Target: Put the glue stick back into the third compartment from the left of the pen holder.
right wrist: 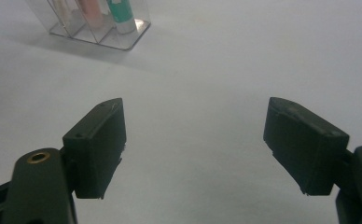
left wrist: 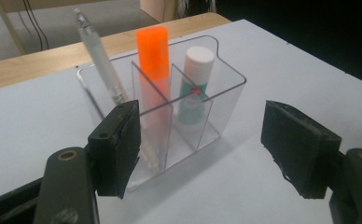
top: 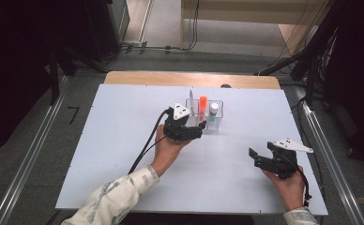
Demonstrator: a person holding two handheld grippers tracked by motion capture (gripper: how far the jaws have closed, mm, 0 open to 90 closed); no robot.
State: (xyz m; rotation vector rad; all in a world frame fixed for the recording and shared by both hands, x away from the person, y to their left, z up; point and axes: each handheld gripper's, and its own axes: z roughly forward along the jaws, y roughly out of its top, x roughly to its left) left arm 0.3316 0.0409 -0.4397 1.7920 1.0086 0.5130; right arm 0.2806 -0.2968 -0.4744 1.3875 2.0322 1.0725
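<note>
A clear three-compartment organizer (top: 217, 123) (left wrist: 226, 93) stands on the white table top (top: 119, 140). It holds a pale pen (top: 191, 100) (left wrist: 100, 56), an orange highlighter (top: 202, 103) (left wrist: 153, 51) and a white-capped glue stick (top: 213, 110) (left wrist: 195, 79), one per compartment, all upright or leaning. My left gripper (top: 196, 128) (left wrist: 202, 140) is just in front of the organizer, open, with nothing pressed between its pads. My right gripper (top: 255, 157) (right wrist: 195, 140) hovers low over bare table at the front right, open and empty. The organizer's base (right wrist: 132, 39) sits far off in the right gripper view.
A wooden strip (top: 170, 78) borders the table's far edge. Metal rails (top: 30, 154) run along both sides on the floor, and cables (top: 170, 47) lie behind the table. The left gripper's cable (top: 147, 143) trails back over the table.
</note>
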